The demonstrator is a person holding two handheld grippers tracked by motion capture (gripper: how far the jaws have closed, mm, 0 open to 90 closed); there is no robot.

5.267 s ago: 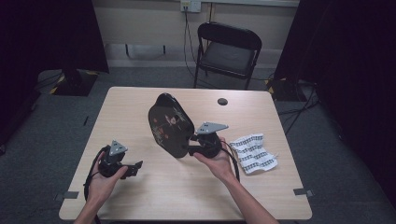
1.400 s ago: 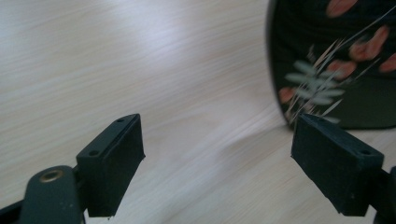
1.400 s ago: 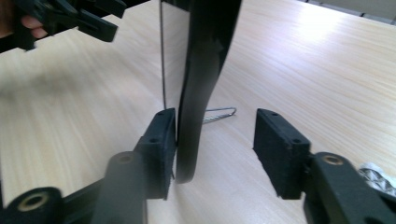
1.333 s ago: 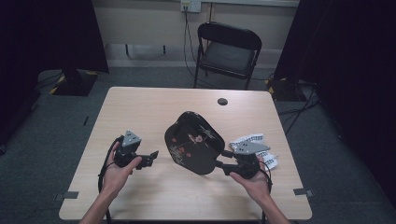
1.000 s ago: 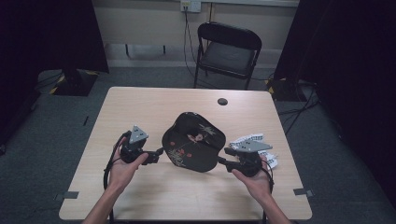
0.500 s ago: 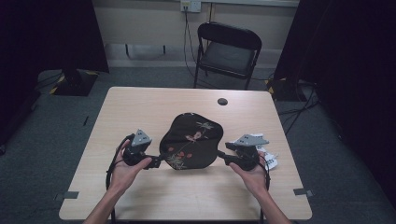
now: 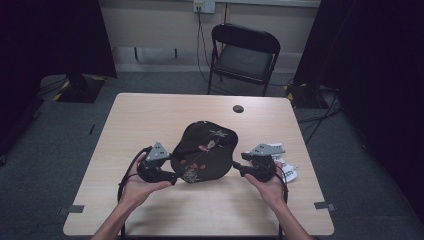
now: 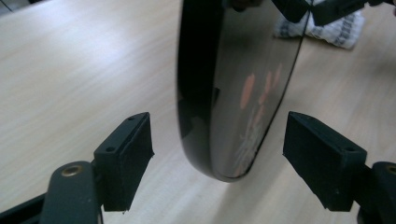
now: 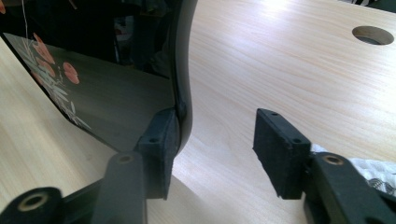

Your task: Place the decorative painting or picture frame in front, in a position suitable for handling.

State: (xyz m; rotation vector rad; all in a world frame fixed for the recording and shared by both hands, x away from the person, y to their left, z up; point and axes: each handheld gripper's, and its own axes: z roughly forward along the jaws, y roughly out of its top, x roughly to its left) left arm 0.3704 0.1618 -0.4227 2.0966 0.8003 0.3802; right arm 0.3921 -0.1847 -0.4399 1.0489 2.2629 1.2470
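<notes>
Carefully: you're steadying a stiff, glossy, slippery lacquer tray (image 7: 204, 152) at the table's (image 7: 150, 115) middle. Left gripper (image 8: 217, 156) is straddling its rim, closing, not clamped; right gripper (image 9: 215, 140), parted, touches one pad.

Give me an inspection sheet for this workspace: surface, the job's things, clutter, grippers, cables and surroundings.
Surface: light wooden table, with a round cable hole near the far edge.
Job's things: black lacquered tray with a flower pattern, between the two grippers.
Clutter: patterned white cloth by the right hand.
Grippers: left gripper jaws straddle the tray's edge with gaps both sides, having just closed a little; right gripper has one pad against the tray's rim, the other apart.
Cables: a black cable loops from the left gripper; more lie on the floor at right.
Surroundings: folding chair behind the table, black curtains both sides, grey carpet.
</notes>
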